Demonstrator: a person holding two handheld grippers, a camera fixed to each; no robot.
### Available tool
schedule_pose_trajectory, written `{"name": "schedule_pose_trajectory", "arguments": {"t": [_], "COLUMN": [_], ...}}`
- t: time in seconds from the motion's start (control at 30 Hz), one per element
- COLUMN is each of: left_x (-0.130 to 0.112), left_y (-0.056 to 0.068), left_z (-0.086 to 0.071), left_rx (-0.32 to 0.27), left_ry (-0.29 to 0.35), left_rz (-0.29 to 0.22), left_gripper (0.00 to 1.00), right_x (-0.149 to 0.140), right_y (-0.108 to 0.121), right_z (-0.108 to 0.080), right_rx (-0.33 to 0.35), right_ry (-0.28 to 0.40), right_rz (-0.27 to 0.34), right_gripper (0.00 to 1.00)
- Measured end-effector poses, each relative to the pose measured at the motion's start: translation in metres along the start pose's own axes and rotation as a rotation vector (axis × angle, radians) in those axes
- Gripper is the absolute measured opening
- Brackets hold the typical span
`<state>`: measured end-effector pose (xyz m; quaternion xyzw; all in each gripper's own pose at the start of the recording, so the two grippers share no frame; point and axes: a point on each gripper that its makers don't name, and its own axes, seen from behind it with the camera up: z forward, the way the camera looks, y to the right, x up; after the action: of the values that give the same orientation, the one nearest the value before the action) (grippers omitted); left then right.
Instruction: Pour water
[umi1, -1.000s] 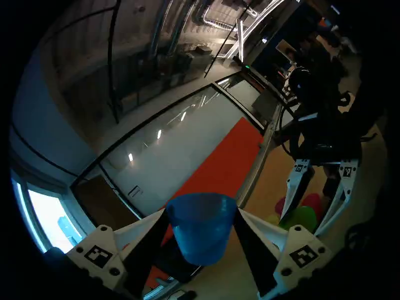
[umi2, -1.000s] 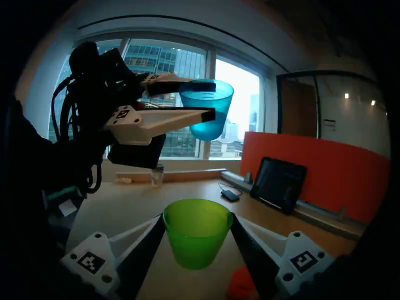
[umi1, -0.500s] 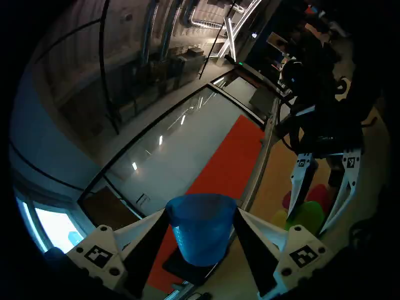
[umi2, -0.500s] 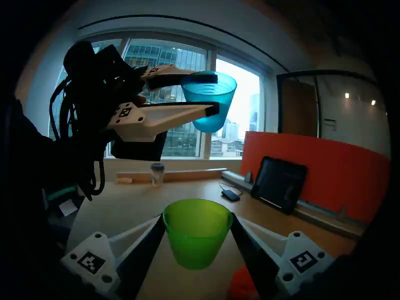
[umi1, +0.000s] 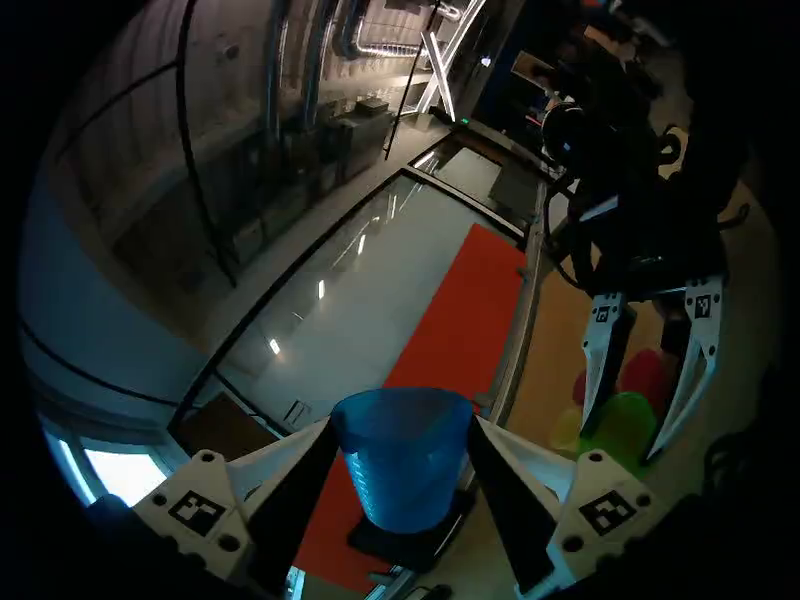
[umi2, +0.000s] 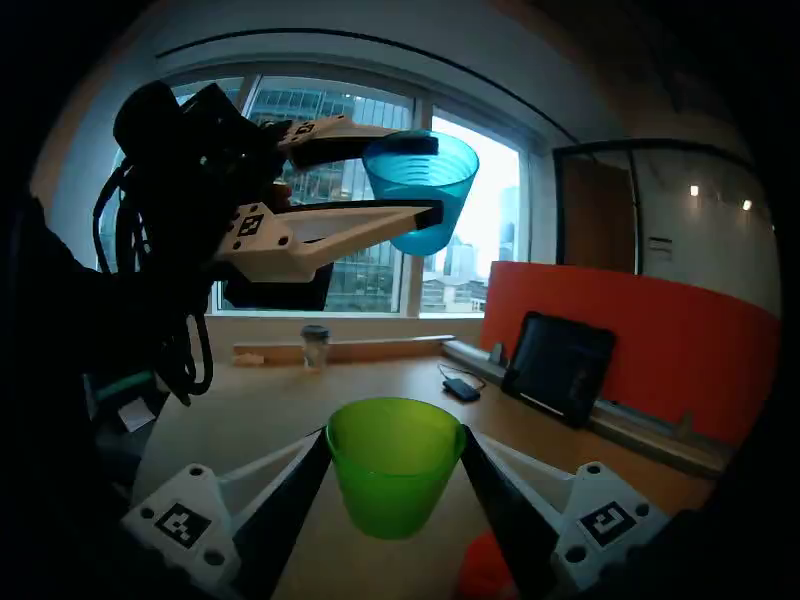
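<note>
Daylight from a wide window (umi2: 330, 130) falls on a pale wooden counter (umi2: 250, 405), as the right gripper view shows it. Beyond the green cup (umi2: 392, 480), to its right, an orange panel (umi2: 640, 330) closes off the counter, and a dark tablet (umi2: 555, 372) leans in front of this panel. Far behind the green cup, near the window sill, stands a small jar (umi2: 315, 347) with a lid.

The right gripper (umi2: 395, 440) has its fingers (umi2: 290, 490) closed on the green cup, one on each side of its wall. It holds the cup upright a little above the counter (I judge this cup is the receiver, so its mouth is level and open upward).

The left gripper (umi2: 425, 180) is high above the green cup and farther out, with its fingers pressed on both sides of the blue cup (umi2: 405, 185). The blue cup is well over the green cup's rim and leans only slightly, which suits a pour that is not yet started. Whether water is inside I cannot tell through the tinted plastic.

In the left gripper view a red object (umi1: 650, 370) lies just behind the green cup; it is too blurred to name.
</note>
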<state>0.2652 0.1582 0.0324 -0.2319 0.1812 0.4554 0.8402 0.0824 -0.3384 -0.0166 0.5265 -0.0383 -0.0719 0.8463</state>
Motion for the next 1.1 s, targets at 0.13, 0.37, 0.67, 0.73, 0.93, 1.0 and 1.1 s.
{"name": "schedule_pose_trajectory", "arguments": {"t": [0.13, 0.37, 0.67, 0.73, 0.93, 1.0, 1.1], "left_x": [0.002, 0.006, 0.009, 0.009, 0.01, 0.01, 0.012], "left_y": [-0.001, 0.003, 0.004, 0.005, 0.006, 0.005, 0.005], "left_z": [0.0, 0.0, 0.0, 0.0, 0.0, 0.0, -0.001], "left_rx": [0.001, -0.004, -0.006, -0.008, -0.009, -0.009, -0.009], "left_ry": [0.002, 0.005, 0.009, 0.009, 0.011, 0.012, 0.014], "left_rz": [0.021, 0.058, 0.093, 0.096, 0.109, 0.114, 0.122], "left_gripper": [0.87, 0.87, 0.87, 0.87, 0.87, 0.87, 0.87], "right_x": [0.001, 0.002, 0.003, 0.004, 0.004, 0.004, 0.005], "right_y": [0.0, 0.001, 0.001, 0.001, 0.002, 0.002, 0.001], "right_z": [-0.001, -0.001, -0.002, -0.003, -0.005, -0.006, -0.006], "right_rx": [0.0, -0.002, -0.004, -0.004, -0.005, -0.005, -0.006], "right_ry": [0.002, 0.006, 0.011, 0.011, 0.014, 0.014, 0.015], "right_rz": [0.001, 0.003, 0.005, 0.005, 0.006, 0.006, 0.005], "right_gripper": [0.93, 0.93, 0.93, 0.93, 0.93, 0.93, 0.93]}}
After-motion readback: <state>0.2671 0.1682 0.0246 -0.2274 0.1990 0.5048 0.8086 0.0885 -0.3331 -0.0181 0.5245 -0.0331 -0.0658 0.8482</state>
